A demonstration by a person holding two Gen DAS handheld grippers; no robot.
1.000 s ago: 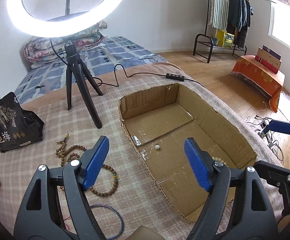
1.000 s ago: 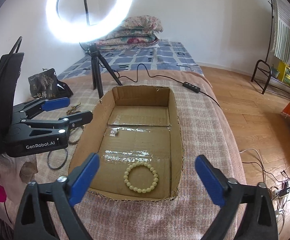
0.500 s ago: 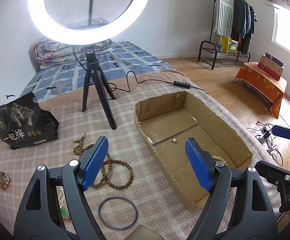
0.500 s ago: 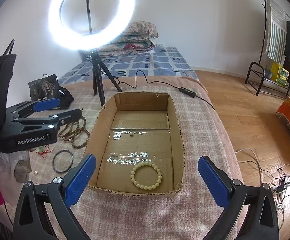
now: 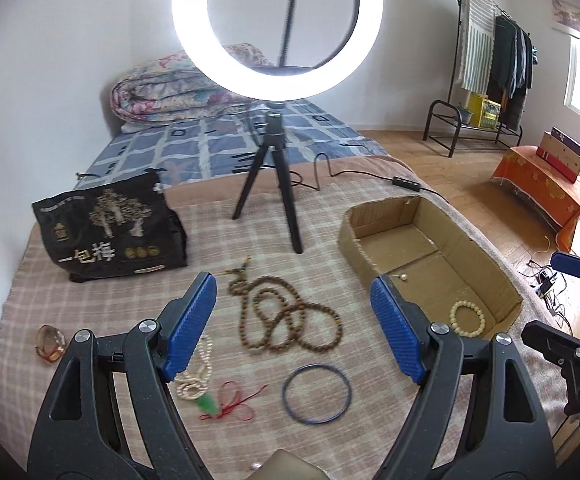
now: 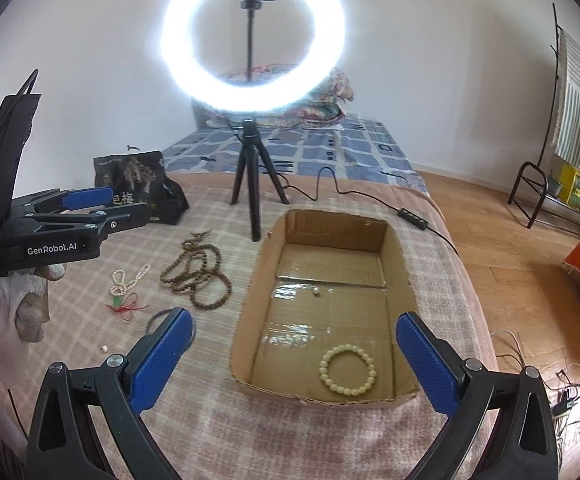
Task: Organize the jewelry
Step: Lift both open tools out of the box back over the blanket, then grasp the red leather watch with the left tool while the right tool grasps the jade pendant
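An open cardboard box (image 6: 394, 264) (image 5: 354, 236) lies on the plaid cloth. Inside it rest a cream bead bracelet (image 6: 348, 369) (image 5: 467, 317) and one small pearl (image 6: 316, 292). Left of the box lie a long brown bead necklace (image 5: 286, 320) (image 6: 198, 272), a blue bangle (image 5: 316, 399), a pearl strand with a green pendant on red cord (image 5: 198, 384) (image 6: 124, 286) and an amber ring (image 5: 51, 343). My left gripper (image 5: 294, 328) hangs open above the brown necklace, holding nothing. My right gripper (image 6: 294, 356) stands open over the box's near end, also empty.
A ring light on a black tripod (image 5: 274, 176) (image 6: 250, 160) stands behind the jewelry. A black printed bag (image 5: 106, 228) sits at the back left. A cable with an inline switch (image 6: 412, 214) runs past the box. The cloth's edge drops to a wooden floor on the right.
Both grippers have pulled back and up from the box. The left one swung left, so the brown necklace, bangle and pearl strand now lie before it. Both stayed open.
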